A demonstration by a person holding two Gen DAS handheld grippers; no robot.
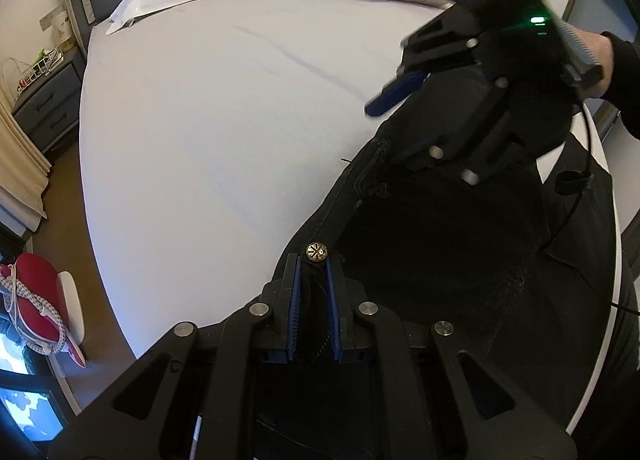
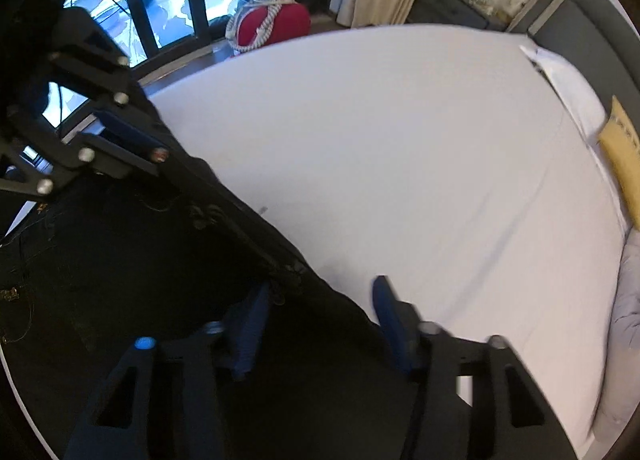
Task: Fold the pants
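Well, the black pants (image 1: 440, 260) lie soft and floppy on the bed (image 1: 224, 132) at the lower right, the left tongs (image 1: 313, 292) pinch the waist by the button (image 1: 316, 251), and the right tongs (image 2: 320, 324) gape wide over the edge (a good, thick spot to grab).

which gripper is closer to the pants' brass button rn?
Left. The left gripper is clamped on the pants waistband right below the brass button. The right gripper is open, straddling the waistband edge farther along.
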